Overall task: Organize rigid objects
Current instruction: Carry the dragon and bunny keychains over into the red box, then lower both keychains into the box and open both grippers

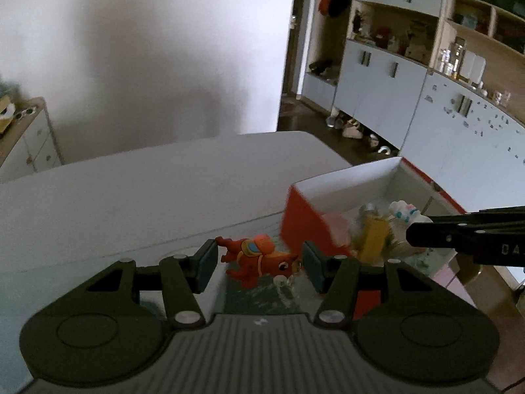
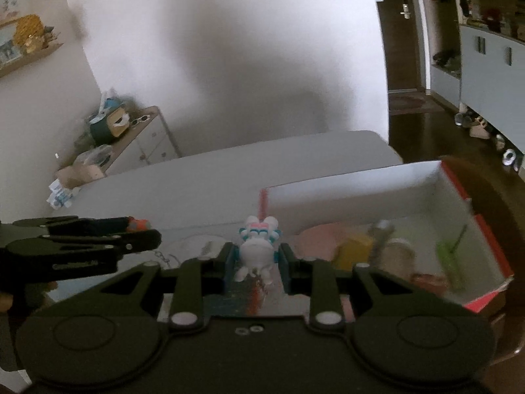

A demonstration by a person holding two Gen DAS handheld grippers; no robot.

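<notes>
— Toys first, left to right: where do we have the orange horse toy [image 1: 259, 259]?
— Between the jaws of our left gripper [image 1: 259, 262], which stand wide; neither pad touches it in the left wrist view. Whether it rests on the table [image 1: 147, 177] we cannot tell.
— And the white bunny figure [image 2: 257, 249]?
— Pinched in our right gripper [image 2: 257, 262], jaws narrow against its sides, near the red box's [image 2: 485, 256] left corner.
— Inside the box?
— Blurred items, a yellow one [image 2: 356, 249] and a green one [image 2: 451, 256].
</notes>
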